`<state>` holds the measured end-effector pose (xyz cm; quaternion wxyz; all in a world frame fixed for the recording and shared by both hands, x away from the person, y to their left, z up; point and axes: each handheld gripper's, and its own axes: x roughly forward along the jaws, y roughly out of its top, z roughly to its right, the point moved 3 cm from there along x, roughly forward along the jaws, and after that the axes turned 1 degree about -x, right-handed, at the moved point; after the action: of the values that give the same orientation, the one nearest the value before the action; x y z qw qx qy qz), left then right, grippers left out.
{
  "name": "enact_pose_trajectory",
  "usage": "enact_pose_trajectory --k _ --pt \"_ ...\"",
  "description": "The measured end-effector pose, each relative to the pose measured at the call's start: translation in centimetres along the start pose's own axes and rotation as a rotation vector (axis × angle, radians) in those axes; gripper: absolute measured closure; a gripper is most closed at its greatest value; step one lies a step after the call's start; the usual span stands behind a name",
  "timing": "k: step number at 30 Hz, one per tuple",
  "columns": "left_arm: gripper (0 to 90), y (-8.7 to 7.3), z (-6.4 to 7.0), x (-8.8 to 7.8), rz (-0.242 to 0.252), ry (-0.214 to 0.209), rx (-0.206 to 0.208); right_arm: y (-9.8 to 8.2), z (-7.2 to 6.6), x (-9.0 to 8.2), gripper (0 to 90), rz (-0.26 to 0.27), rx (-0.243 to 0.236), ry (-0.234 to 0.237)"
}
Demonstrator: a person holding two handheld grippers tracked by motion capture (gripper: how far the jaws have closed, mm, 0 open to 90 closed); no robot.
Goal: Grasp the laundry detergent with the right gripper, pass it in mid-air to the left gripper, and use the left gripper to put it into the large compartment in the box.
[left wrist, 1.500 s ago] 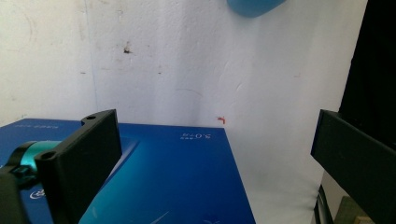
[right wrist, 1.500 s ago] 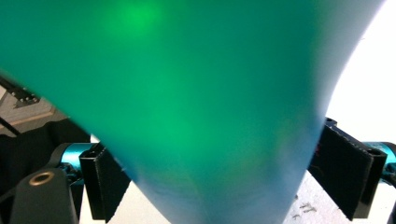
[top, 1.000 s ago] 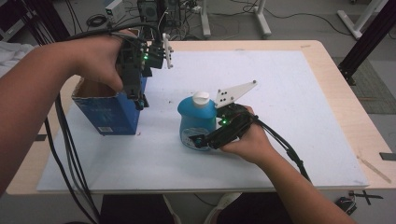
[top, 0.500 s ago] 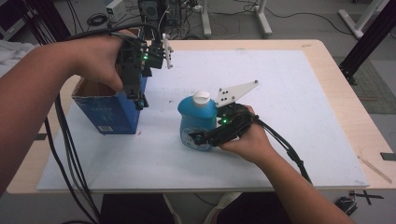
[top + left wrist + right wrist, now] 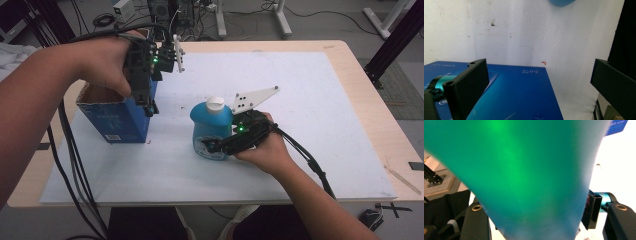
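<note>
closing on the rounded blue plastic bottle (image 5: 212, 131), right jaws seemingly grip; left jaws open.

High view overlooks table (image 5: 320, 90); gripper views sit close above it.

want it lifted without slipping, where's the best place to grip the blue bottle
Grip the blue bottle low on its wide body, coming in level from its right side, as the right gripper does. It stands upright, and the neck under the white cap looks narrow and offers less hold.
</note>
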<state>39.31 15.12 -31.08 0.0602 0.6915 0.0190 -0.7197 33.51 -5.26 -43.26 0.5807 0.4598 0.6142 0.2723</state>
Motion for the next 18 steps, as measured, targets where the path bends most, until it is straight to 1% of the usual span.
enact_pose_trajectory --k 11,13,15,17,18 --pt "1.7 -0.09 -0.08 0.1 0.001 0.001 -0.004 -0.15 -0.05 0.05 38.2 0.017 -0.01 -0.011" --pt "1.7 -0.1 -0.08 0.12 -0.001 0.0 -0.004 -0.14 -0.05 0.06 38.7 0.02 -0.019 -0.014" --pt "1.7 -0.11 -0.1 0.13 -0.003 0.0 -0.004 -0.1 -0.14 0.04 40.0 0.026 -0.038 -0.026" --pt "1.7 -0.11 -0.11 0.17 -0.003 -0.001 -0.006 -0.11 -0.18 0.02 40.3 0.027 -0.043 -0.028" --pt "1.7 -0.1 -0.12 0.16 -0.006 -0.001 -0.005 -0.14 -0.24 0.01 41.1 0.036 -0.054 -0.037"
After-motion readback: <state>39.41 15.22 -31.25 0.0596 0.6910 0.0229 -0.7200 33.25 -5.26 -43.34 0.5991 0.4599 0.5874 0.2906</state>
